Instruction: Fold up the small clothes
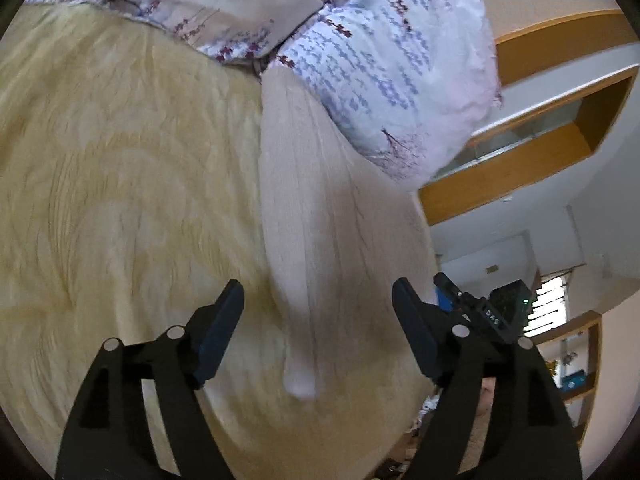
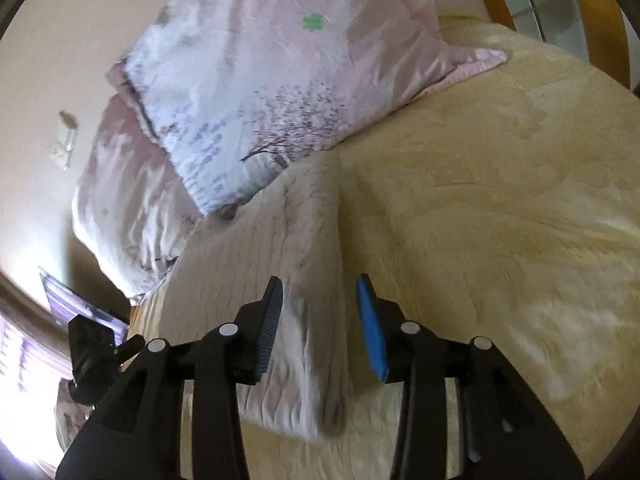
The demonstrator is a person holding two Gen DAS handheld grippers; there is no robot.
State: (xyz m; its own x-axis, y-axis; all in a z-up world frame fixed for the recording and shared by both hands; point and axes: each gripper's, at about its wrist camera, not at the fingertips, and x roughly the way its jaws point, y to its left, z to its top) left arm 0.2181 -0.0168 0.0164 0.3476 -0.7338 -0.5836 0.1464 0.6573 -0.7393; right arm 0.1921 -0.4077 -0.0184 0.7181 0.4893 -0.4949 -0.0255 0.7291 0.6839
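Note:
A small off-white ribbed garment (image 1: 308, 200) lies folded in a long strip on the cream bedspread (image 1: 120, 160). My left gripper (image 1: 318, 290) is open and hovers just above the strip's near end, one finger on each side. In the right wrist view the same garment (image 2: 296, 240) lies on the bedspread (image 2: 480, 220), its near corner under my right gripper (image 2: 320, 288), which is open with its fingers either side of the cloth's edge. Neither gripper holds anything.
Floral pink-and-white pillows (image 1: 380, 60) lie against the far end of the garment, also seen in the right wrist view (image 2: 260, 80). A wooden headboard and shelves (image 1: 540, 128) stand past the bed's edge. The other gripper's body (image 1: 492, 312) shows at the right.

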